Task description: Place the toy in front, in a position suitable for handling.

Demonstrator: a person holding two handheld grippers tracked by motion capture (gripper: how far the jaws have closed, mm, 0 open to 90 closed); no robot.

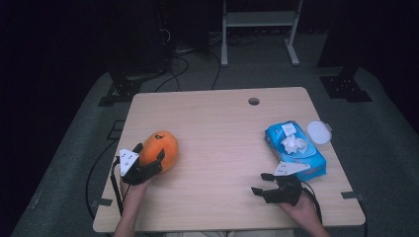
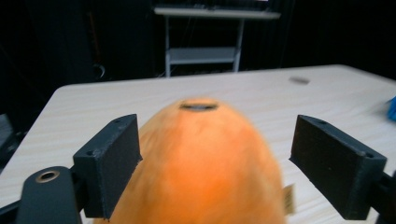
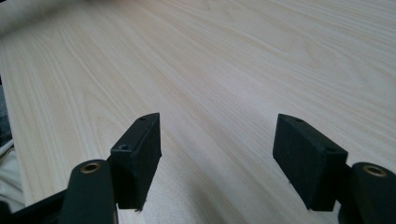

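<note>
An orange plush toy shaped like a rounded fruit lies on the left part of the light wooden table. My left gripper reaches around its near end, jaws wide. In the left gripper view the toy sits between the two black pads; the left pad is at its side and a gap shows before the right pad. My right gripper rests near the front right of the table, open, with bare wood between its jaws.
A blue wipes pack with crumpled white tissue on top lies at the right edge, a round white lid beside it. A cable hole is near the far edge. Dark stands and cables fill the floor behind.
</note>
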